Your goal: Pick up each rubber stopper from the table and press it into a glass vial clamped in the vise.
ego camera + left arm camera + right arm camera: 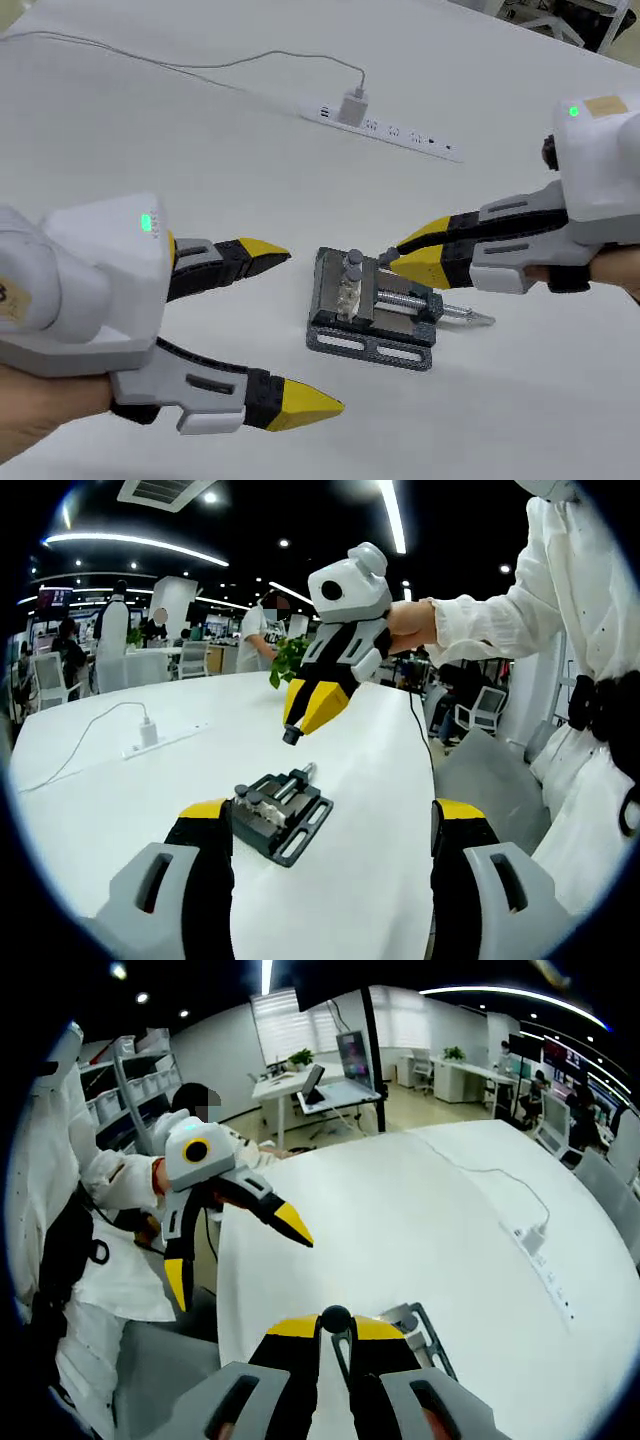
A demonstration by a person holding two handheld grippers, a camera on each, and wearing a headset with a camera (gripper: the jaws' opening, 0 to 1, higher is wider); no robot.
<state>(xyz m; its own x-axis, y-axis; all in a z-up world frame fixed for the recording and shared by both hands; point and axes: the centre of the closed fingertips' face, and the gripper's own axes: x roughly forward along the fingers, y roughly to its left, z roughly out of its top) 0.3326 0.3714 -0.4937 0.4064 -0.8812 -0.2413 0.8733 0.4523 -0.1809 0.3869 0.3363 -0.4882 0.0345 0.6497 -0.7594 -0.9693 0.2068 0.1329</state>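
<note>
Over the white bench (200, 150) the left gripper (308, 331) hovers, fingers spread wide and empty. The right gripper (398, 256) hangs just beside the vise (385, 330). The glass vials (348, 295) clamped there look grey-capped already. The right fingers pinch a dark rubber stopper (335, 1317). This looks like the delivery step. Next, find an open mouth, line up and press straight down.

Glass vials (350, 288) in vise (400, 332): small, glass blurred, count not clear. 
In right gripper view, vise mostly hidden behind jaws of right hand-held gripper (335, 1332), only one corner visible; vials hidden there. 
Rubber stopper (335, 1317): lower half covered by jaw tips; in head view too small to tell shape. 
Left hand-held gripper (310, 330): body cut off by left and bottom edge of head view. 
Cable (190, 67) of power strip (395, 130): runs out at left edge.
</note>
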